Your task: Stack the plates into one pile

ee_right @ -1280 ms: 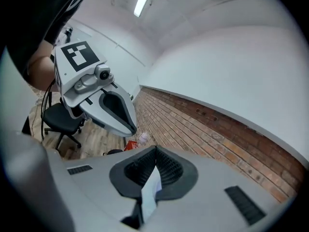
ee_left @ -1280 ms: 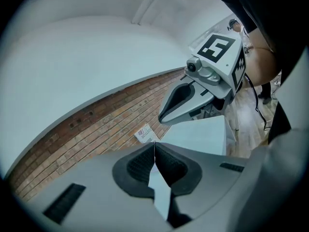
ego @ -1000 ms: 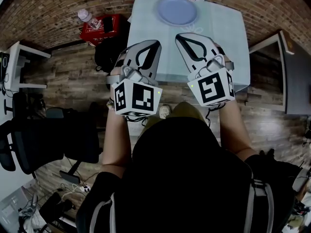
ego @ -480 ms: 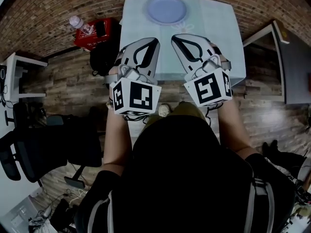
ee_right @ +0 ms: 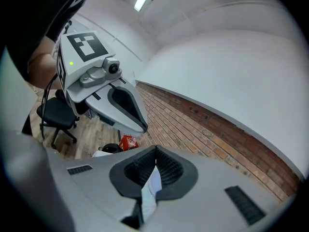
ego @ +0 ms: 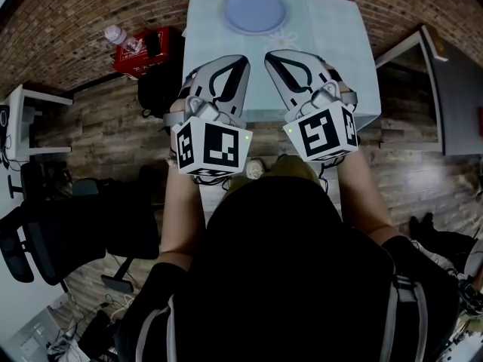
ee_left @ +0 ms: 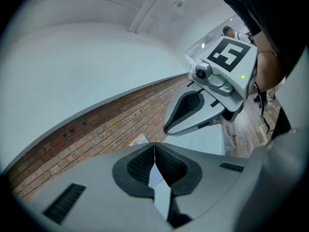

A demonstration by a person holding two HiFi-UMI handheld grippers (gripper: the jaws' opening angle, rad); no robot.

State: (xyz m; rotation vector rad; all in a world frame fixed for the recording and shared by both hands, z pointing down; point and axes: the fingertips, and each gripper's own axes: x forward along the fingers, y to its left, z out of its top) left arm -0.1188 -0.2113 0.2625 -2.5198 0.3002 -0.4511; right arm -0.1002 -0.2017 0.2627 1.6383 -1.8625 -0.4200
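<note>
Plate (ego: 255, 12) on table (ego: 332, 51); red crate (ego: 147, 48) alongside

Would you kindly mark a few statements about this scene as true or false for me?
1. The left gripper is shut and empty. True.
2. The right gripper holds a plate. False: it is shut on nothing; the blue plate lies on the table.
3. A red crate stands beside the table's left side. True.
4. Plates lie scattered over the table. False: only one blue plate or pile shows, at the far end.
</note>
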